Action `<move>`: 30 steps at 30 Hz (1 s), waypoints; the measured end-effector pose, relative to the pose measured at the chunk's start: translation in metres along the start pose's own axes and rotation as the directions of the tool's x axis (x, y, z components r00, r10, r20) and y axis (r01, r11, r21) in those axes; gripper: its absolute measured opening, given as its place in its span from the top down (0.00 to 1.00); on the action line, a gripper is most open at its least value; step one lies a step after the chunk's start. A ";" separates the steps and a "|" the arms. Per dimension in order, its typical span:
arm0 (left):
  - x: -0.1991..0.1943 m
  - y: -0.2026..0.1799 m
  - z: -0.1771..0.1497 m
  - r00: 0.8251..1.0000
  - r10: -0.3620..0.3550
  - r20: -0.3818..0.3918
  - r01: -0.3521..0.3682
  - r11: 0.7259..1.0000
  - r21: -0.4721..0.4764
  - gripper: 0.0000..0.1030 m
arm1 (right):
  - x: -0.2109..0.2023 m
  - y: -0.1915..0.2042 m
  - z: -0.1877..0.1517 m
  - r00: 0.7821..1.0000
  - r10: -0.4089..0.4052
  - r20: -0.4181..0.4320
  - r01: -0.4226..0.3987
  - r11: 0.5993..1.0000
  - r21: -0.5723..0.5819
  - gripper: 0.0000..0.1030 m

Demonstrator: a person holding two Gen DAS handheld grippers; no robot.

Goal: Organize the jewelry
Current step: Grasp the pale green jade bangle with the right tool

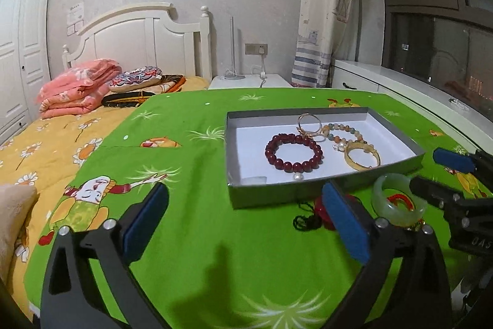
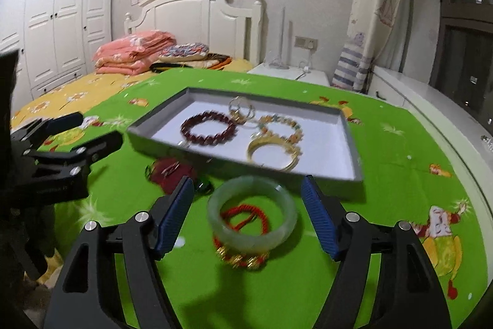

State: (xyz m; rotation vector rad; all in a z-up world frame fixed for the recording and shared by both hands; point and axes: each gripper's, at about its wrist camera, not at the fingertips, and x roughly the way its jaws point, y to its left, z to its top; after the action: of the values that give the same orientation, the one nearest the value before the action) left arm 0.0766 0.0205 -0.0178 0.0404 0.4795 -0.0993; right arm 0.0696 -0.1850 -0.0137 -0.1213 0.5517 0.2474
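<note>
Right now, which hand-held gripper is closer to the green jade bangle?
Right. The right hand-held gripper is open with its fingers on either side of the jade bangle, not touching. The left hand-held gripper is open off to the bangle's left, nearer the red pendant.

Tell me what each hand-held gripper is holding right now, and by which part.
Nothing is held. The right hand-held gripper is open, its fingers on either side of the jade bangle without touching it. The left hand-held gripper is open and empty.

Glossy translucent stone-like bangle (image 2: 252, 213); shiny gold-toned metal bangle (image 2: 274, 154); polished dark-red beads (image 1: 292, 152); matt cardboard tray (image 1: 262, 193); printed cloth sheet (image 1: 191, 144).
</note>
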 end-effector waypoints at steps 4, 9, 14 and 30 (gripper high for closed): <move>0.007 0.003 -0.003 0.999 -0.022 -0.041 0.021 1.000 -0.022 0.05 | 0.007 0.015 -0.009 0.999 0.026 -0.041 -0.028 0.999 -0.045 0.39; 0.006 -0.008 -0.007 0.999 -0.022 -0.025 0.023 0.998 0.050 0.05 | 0.017 0.029 -0.013 0.996 0.032 -0.085 -0.039 0.996 -0.079 0.56; 0.008 -0.013 -0.006 0.999 -0.031 -0.040 0.034 0.997 0.074 0.05 | 0.028 0.033 -0.009 0.989 0.021 -0.149 -0.038 0.993 -0.114 0.63; 0.013 -0.004 -0.006 0.996 -0.069 -0.062 0.071 0.997 0.019 0.05 | 0.053 0.031 0.000 0.970 0.016 -0.242 -0.045 0.992 -0.115 0.69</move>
State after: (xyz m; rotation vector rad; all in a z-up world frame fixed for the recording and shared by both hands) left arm 0.0854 0.0160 -0.0294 0.0477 0.5413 -0.1725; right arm 0.1047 -0.1446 -0.0434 -0.2619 0.7813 0.2982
